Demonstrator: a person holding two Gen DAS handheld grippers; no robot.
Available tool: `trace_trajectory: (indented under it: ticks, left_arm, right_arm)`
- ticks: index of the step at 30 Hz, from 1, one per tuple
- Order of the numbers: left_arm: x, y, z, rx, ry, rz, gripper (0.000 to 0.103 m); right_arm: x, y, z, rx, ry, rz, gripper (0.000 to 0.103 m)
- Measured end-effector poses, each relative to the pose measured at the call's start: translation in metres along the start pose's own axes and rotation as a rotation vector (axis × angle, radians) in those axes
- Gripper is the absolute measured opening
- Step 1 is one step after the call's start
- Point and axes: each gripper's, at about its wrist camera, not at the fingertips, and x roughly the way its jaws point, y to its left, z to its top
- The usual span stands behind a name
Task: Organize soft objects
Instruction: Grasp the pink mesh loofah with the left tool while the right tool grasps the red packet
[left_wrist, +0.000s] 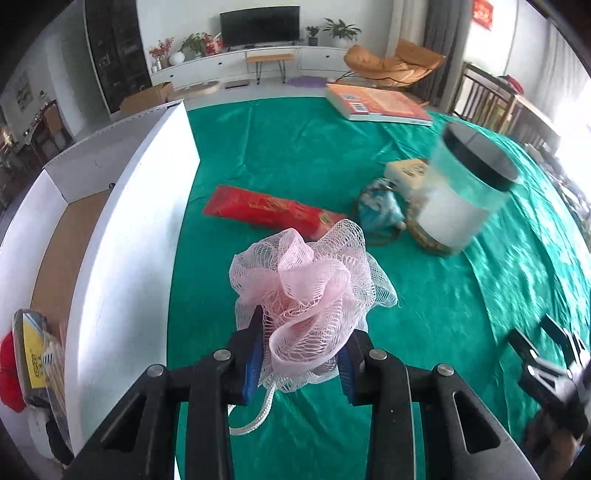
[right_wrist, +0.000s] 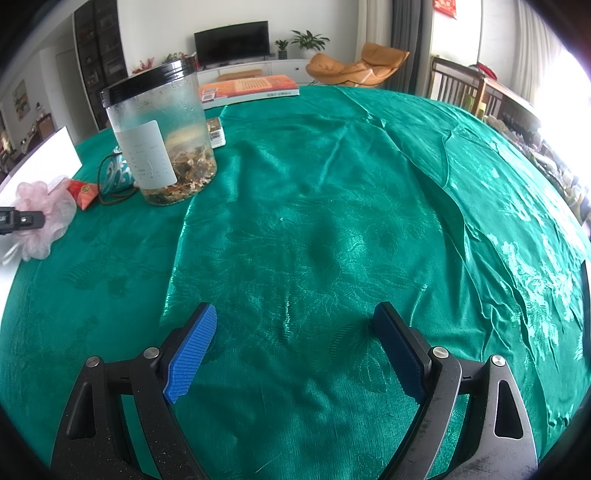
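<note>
My left gripper (left_wrist: 301, 354) is shut on a pink mesh bath puff (left_wrist: 306, 291), held above the green tablecloth (left_wrist: 295, 155), its white cord (left_wrist: 258, 417) dangling below. The same pink mesh bath puff (right_wrist: 44, 218) shows at the far left of the right wrist view. A white cardboard box (left_wrist: 122, 243) stands just left of the puff, with a red soft item (left_wrist: 9, 373) and packets inside. My right gripper (right_wrist: 295, 343) hovers open over bare green tablecloth (right_wrist: 332, 221), nothing between its blue pads (right_wrist: 192, 350). The right gripper (left_wrist: 550, 354) also shows at the left wrist view's right edge.
A red packet (left_wrist: 269, 210), a blue patterned pouch (left_wrist: 380, 208), a small cream box (left_wrist: 406, 173) and a clear jar with a black lid (left_wrist: 461, 192) sit past the puff. An orange book (left_wrist: 376, 103) lies at the far table edge.
</note>
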Motion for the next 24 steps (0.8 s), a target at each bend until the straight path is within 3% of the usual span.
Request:
trace_trajectory:
  ticks: [2,3,5,8,11,16,18,24]
  left_arm:
    - [-0.016,-0.009,-0.024,0.04,-0.002,-0.011,0.048]
    - [-0.019,-0.012,-0.036,0.054,0.001,-0.012,0.068]
    - [-0.019,-0.019,-0.055,0.079,-0.017,-0.014,0.094]
    - [-0.007,-0.029,-0.067,0.13,-0.033,0.058,0.096]
    - [0.012,-0.028,-0.061,0.101,-0.043,0.049,0.096]
    - [0.045,-0.007,-0.051,-0.039,-0.019,0.024,0.096]
    - [0.049,-0.007,-0.052,-0.031,-0.052,0.059,0.099]
    - [0.052,-0.007,-0.052,-0.032,-0.07,0.045,0.103]
  right_arm:
    - [0.0,0.0,0.0,0.0,0.0,0.0,0.089]
    - [0.0,0.0,0.0,0.0,0.0,0.0,0.089]
    - [0.0,0.0,0.0,-0.001,0.0,0.0,0.089]
    - [0.0,0.0,0.0,-0.001,0.0,-0.001,0.089]
    - [0.0,0.0,0.0,-0.001,0.0,-0.001,0.089]
    - [0.0,0.0,0.0,-0.002,0.001,-0.003,0.089]
    - [0.0,0.001,0.0,-0.002,0.001,-0.003,0.089]
    - [-0.001,0.003,-0.001,-0.003,0.001,-0.007,0.089]
